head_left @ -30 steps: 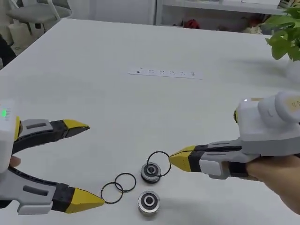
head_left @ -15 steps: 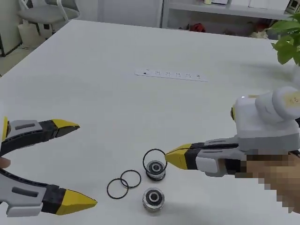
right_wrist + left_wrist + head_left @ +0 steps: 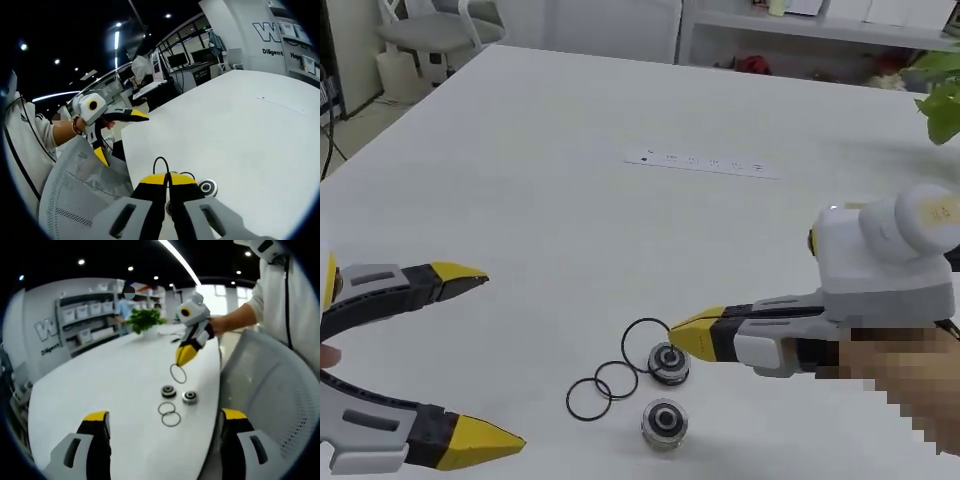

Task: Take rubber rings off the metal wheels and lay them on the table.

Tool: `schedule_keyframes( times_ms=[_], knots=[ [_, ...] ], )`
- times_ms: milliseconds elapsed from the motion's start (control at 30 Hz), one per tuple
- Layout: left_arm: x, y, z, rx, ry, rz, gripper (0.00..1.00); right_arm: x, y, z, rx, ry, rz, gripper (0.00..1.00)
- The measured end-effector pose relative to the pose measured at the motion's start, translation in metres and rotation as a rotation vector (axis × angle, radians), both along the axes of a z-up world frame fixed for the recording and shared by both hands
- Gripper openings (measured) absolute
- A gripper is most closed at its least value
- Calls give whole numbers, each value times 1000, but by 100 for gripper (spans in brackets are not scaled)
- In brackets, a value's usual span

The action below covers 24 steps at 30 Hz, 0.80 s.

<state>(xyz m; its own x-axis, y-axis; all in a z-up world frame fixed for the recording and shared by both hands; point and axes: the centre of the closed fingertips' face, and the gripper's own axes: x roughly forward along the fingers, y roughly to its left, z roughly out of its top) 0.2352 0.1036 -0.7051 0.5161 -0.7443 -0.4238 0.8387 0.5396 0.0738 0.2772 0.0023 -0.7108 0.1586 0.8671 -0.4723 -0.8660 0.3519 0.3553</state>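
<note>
Two metal wheels point(image 3: 668, 362) point(image 3: 664, 422) stand near the white table's front edge point(image 3: 520, 180). My right gripper point(image 3: 675, 335) is shut on a black rubber ring point(image 3: 642, 345), which hangs from its yellow tips just left of the farther wheel. Two loose rings point(image 3: 615, 380) point(image 3: 587, 400) lie overlapping on the table left of the wheels. My left gripper point(image 3: 485, 355) stands wide open farther left, holding nothing. The left gripper view has the wheels point(image 3: 168, 391) point(image 3: 189, 397), the loose rings point(image 3: 171, 419) and the held ring point(image 3: 178, 373). The right gripper view shows that ring point(image 3: 160, 165) above my shut tips point(image 3: 169, 177).
A white power strip point(image 3: 703, 163) lies mid-table. A green plant point(image 3: 945, 100) stands at the far right, with shelves behind and an office chair point(image 3: 430, 30) at the far left. A grey mesh chair point(image 3: 265, 390) sits by the table's near edge.
The right gripper has carried the held ring leftward, from over the farther wheel to beside it. The left gripper stays open. The camera has shifted slightly.
</note>
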Motion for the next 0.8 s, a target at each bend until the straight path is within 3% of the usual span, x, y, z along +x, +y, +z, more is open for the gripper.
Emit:
schedule_keyframes(
  times_ms=[467,800],
  knots=[
    [-7,21,-7,-9,19,34,94,-8,25,-6,-7,20,39,0],
    [-9,32,-10,-17,24,49,94,-17,44,-18,-31,45,77,0]
  ],
)
